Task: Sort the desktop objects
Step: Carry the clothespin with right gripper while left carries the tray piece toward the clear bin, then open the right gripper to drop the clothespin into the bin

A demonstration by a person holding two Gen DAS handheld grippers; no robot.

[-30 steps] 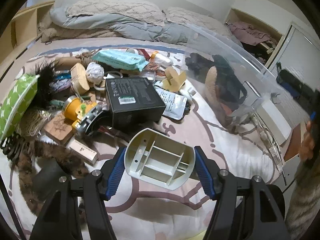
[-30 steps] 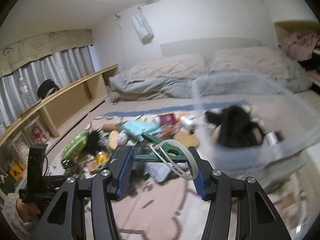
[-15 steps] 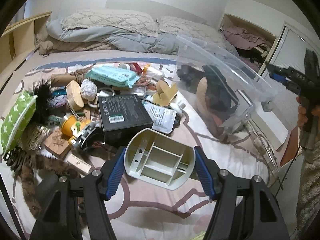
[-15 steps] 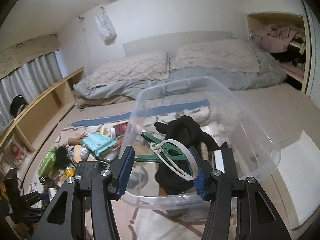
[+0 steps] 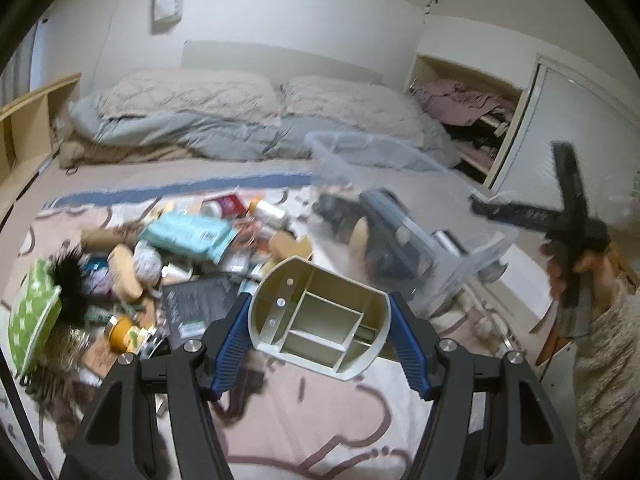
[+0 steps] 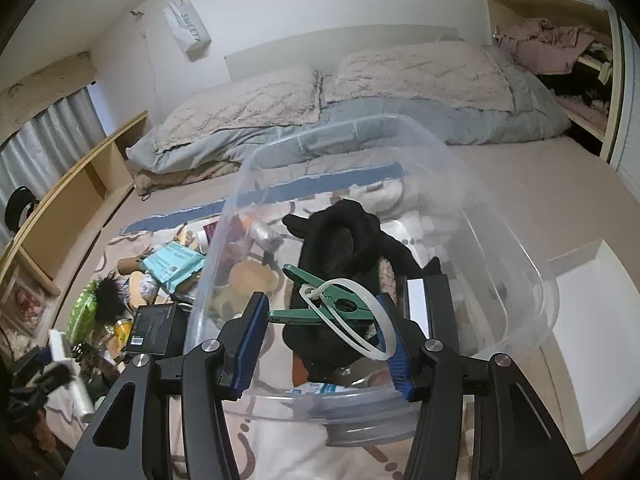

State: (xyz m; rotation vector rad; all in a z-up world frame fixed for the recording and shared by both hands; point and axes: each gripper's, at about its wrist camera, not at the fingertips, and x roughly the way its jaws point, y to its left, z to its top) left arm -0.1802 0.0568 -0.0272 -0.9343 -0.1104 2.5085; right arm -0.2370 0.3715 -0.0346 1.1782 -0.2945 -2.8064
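Left claw clamped on a cream desk organizer, compartments facing up, held above the patterned blanket. Right claw pinches a green clothespin with a white loop, over the clear plastic bin. Black fabric lies inside the bin. Clutter pile sits left of the bin.

Black gripper frames, silver screws (four each), blue ribbed fingers, mottled beige knit sleeve
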